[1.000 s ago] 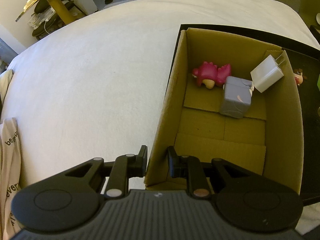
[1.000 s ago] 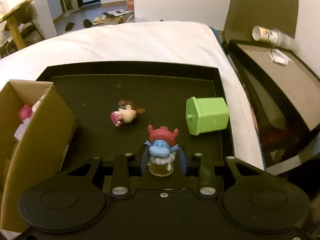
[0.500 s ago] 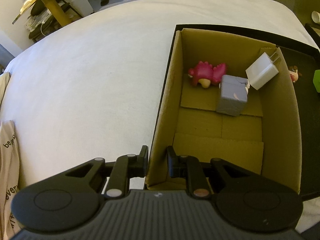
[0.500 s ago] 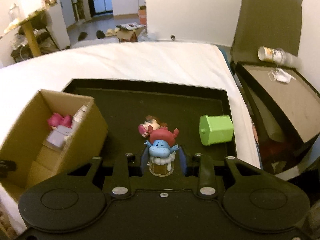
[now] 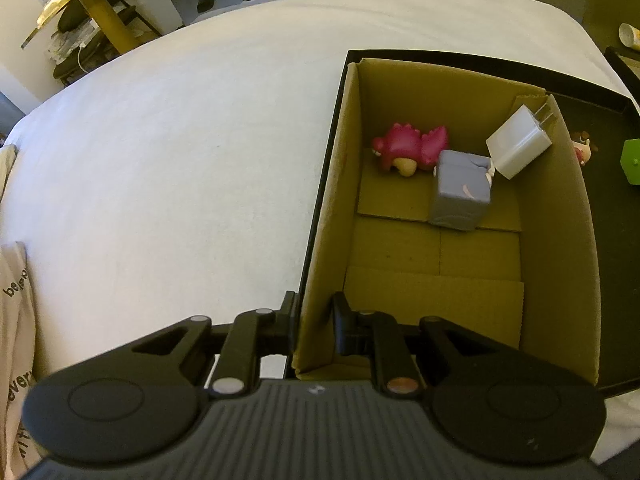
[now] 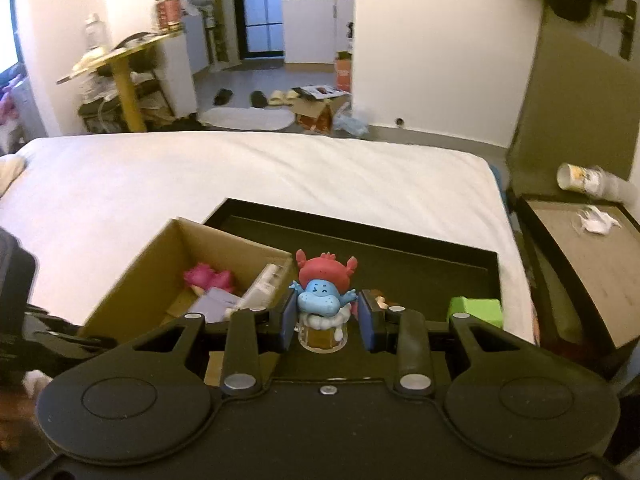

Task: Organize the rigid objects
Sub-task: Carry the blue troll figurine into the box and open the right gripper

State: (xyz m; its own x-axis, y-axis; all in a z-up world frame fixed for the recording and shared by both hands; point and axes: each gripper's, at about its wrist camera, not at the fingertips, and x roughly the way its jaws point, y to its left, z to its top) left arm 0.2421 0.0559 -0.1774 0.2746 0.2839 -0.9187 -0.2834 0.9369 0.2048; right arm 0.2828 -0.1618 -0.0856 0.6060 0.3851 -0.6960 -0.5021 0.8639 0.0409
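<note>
A white bed (image 5: 168,152) carries a black tray (image 6: 420,252).

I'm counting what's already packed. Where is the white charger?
In the left wrist view, the white charger leans in the far right corner of the cardboard box, beside the grey cube and right of the pink dinosaur.

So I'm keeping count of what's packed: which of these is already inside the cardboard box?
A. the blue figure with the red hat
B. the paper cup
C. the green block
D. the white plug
D: the white plug leans against the wall inside the cardboard box, beside a pink toy.
</note>
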